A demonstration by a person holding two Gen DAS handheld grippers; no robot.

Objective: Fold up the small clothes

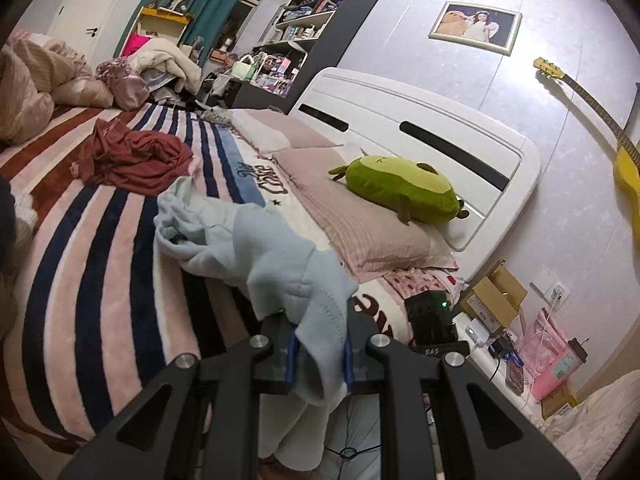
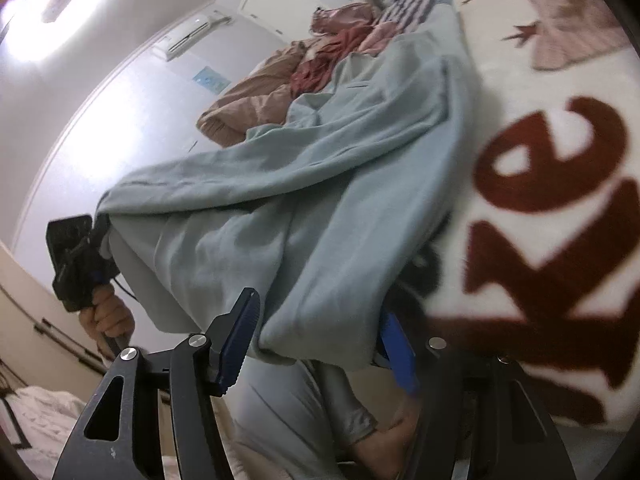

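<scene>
A light blue garment lies rumpled on the striped blanket at the bed's near edge. My left gripper is shut on a corner of it and holds that corner raised. In the right wrist view the same garment drapes from the bed over the edge, stretched toward the left gripper at far left. My right gripper has its jaws wide apart, with the garment's hem hanging between them. A dark red garment lies crumpled farther back on the bed.
A green avocado plush rests on a pink pillow by the white headboard. Piled bedding fills the far left. A bedside clutter of boxes and chargers sits below right; a yellow guitar leans on the wall.
</scene>
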